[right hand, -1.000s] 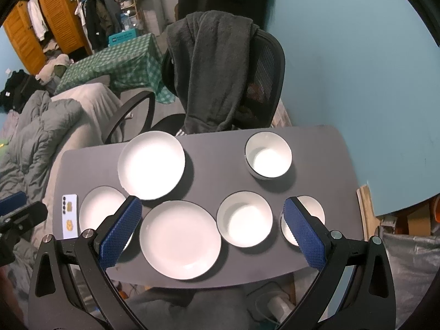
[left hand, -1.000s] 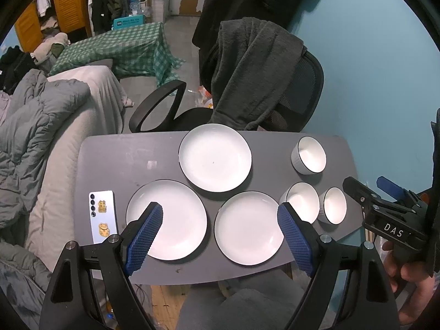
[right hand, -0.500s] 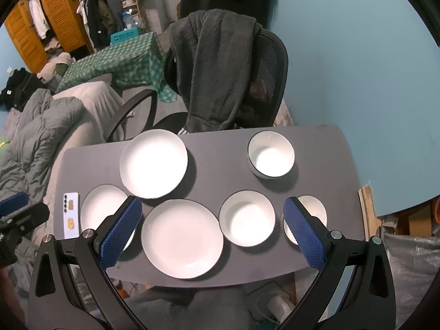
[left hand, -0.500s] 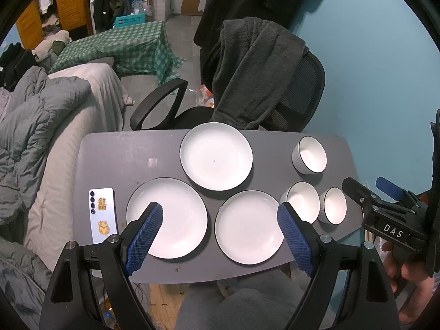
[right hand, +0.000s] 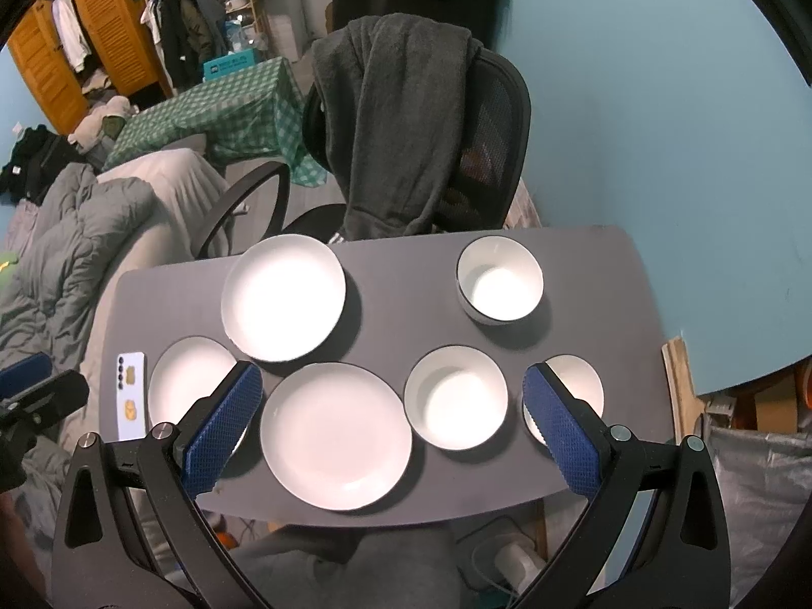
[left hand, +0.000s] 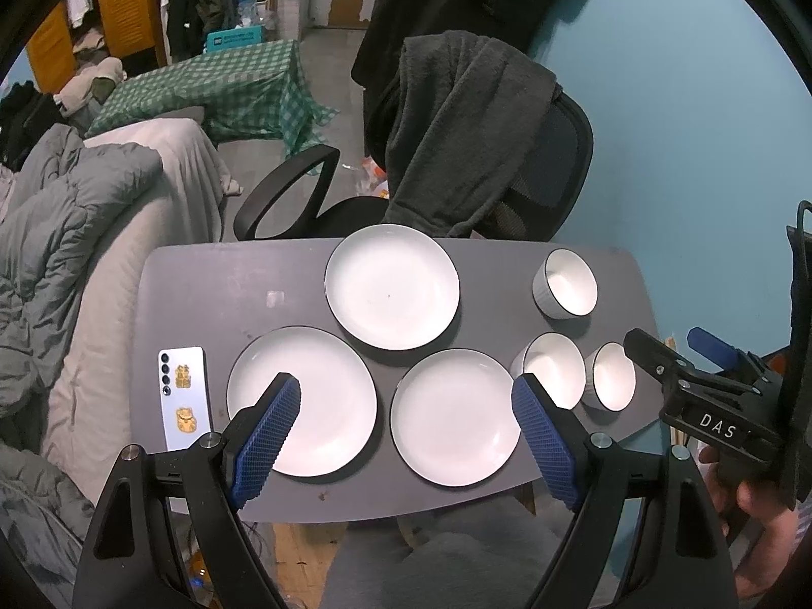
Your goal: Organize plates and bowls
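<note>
Three white plates with dark rims lie on the grey table: a far plate, a near left plate and a near middle plate. Three white bowls stand at the right: a far bowl, a middle bowl and a small bowl. The same dishes show in the right wrist view: plates, bowls. My left gripper and right gripper are open, empty, high above the table.
A white phone lies at the table's left end. An office chair draped with a dark garment stands behind the table. A bed with a grey duvet is at the left. A blue wall is at the right.
Both grippers have drifted slightly; the table and dishes sit a little differently in the views. No dish has moved.
</note>
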Motion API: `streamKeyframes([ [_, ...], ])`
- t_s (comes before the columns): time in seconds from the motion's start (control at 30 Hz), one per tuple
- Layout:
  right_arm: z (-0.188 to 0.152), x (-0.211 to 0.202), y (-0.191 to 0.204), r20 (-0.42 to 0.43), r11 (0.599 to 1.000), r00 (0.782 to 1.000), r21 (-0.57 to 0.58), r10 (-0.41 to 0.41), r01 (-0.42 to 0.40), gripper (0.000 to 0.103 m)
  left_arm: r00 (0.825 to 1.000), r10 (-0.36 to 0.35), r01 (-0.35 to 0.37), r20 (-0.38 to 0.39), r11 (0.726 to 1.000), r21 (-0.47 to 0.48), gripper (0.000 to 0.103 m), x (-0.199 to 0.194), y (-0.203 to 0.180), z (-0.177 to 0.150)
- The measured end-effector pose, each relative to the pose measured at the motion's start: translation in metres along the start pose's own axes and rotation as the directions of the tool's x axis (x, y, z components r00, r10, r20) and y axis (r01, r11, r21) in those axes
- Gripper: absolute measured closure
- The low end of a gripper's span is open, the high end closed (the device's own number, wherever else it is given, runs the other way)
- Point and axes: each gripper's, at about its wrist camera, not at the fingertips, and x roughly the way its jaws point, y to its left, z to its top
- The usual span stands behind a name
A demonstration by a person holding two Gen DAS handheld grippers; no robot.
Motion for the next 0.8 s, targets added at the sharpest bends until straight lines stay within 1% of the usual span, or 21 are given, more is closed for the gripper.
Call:
streamKeyframes([
  [0.1,-0.002,0.001,-0.004,-0.006,1.000,1.000,0.006,0.001,-0.001,0.002,1.000,0.007,-0.007,0.011,1.000,0.018,0.016,0.003,-0.002,0.001],
  [0.13,-0.003,0.003,-0.005,0.004,1.000,1.000,0.011,0.005,-0.005,0.002,1.000,0.011,-0.011,0.011,1.000,0.024,0.016,0.005,-0.002,0.001],
  [0.33,-0.008,0.013,-0.013,-0.033,0.999,0.999,-0.004,-0.033,0.033,0.002,1.000,0.010,-0.010,-0.001,0.997,0.075,0.016,0.023,-0.001,0.004],
  [0.43,-0.011,0.020,-0.020,-0.057,0.999,0.998,-0.003,-0.036,0.036,0.002,1.000,-0.002,0.002,-0.001,0.996,0.093,0.016,0.035,-0.001,0.006],
  [0.53,-0.019,0.030,-0.029,-0.085,0.999,0.996,0.006,-0.040,0.041,0.002,1.000,0.002,0.001,-0.020,0.993,0.122,0.016,0.052,-0.003,0.007],
  [0.6,-0.025,0.035,-0.035,-0.101,0.999,0.994,0.013,-0.039,0.040,0.002,1.000,0.015,-0.012,-0.027,0.990,0.142,0.016,0.061,-0.005,0.006],
  [0.67,-0.033,0.040,-0.041,-0.124,0.999,0.992,0.023,-0.037,0.040,0.002,1.000,0.008,-0.003,-0.028,0.986,0.164,0.016,0.069,-0.008,0.005],
  [0.7,-0.036,0.043,-0.042,-0.134,0.999,0.991,0.034,-0.020,0.025,0.002,0.999,0.004,0.002,-0.032,0.986,0.170,0.016,0.075,-0.009,0.004],
  [0.77,-0.047,0.051,-0.050,-0.155,0.998,0.988,0.052,-0.020,0.028,0.002,0.999,-0.001,0.010,-0.052,0.985,0.171,0.016,0.085,-0.010,0.002],
  [0.8,-0.050,0.055,-0.050,-0.167,0.998,0.986,0.069,0.004,0.008,0.002,0.998,-0.009,0.018,-0.057,0.985,0.171,0.016,0.089,-0.011,0.001],
])
